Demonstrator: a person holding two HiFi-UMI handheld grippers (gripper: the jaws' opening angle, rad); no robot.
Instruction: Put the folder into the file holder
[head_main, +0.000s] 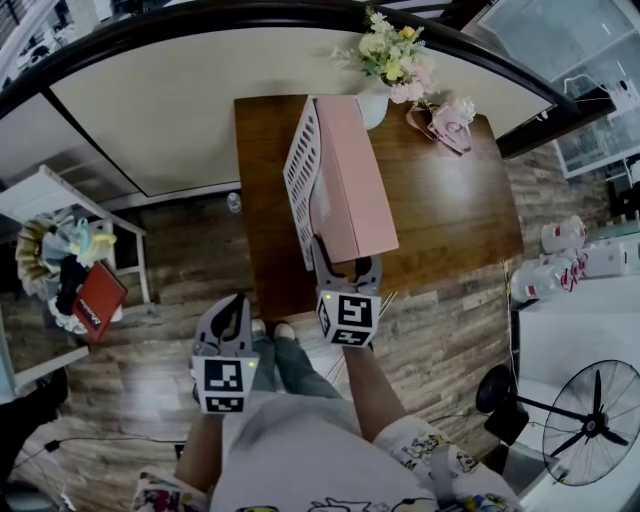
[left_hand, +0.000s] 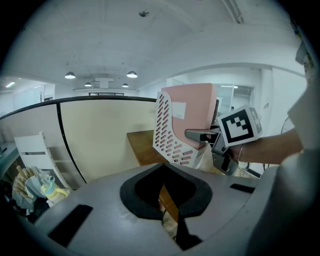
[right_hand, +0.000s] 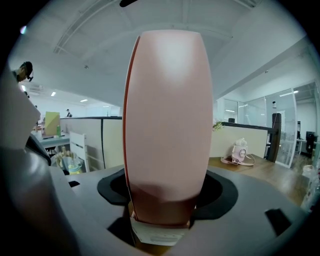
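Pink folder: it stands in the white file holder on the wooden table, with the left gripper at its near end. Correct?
Wrong side: the head view shows the right gripper at the near end of the pink folder. It does stand in the white file holder on the wooden table.

I'm looking into an office. Cream cubicle partitions (head_main: 200, 130) with dark top rails run behind a wooden desk (head_main: 450, 210). Glass-walled rooms (right_hand: 245, 112) stand beyond, and round lights (left_hand: 131, 74) dot the white ceiling. A file holder (head_main: 300, 170) sits toward the desk's left edge, and a fan (head_main: 590, 420) stands nearby.
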